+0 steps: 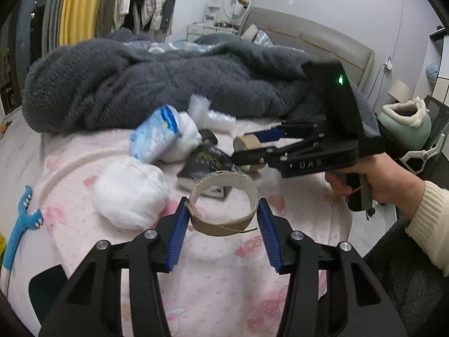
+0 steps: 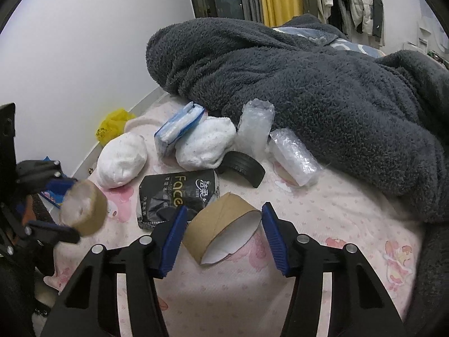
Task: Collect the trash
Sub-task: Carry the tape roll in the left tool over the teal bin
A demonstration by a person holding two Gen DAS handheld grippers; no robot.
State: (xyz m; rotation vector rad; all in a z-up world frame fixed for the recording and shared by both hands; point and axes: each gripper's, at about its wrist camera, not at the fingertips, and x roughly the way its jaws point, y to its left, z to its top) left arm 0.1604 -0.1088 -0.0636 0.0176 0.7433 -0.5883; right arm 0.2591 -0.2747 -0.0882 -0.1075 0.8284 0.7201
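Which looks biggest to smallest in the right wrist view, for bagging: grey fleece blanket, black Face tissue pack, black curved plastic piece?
1. Grey fleece blanket
2. Black Face tissue pack
3. Black curved plastic piece

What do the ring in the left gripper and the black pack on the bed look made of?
Ring: brown cardboard with a white inner face, matte, with a torn, frayed edge, like a tape core. Black pack: thin glossy plastic film, going by its creases and sheen; printed "Face", probably a tissue pack.
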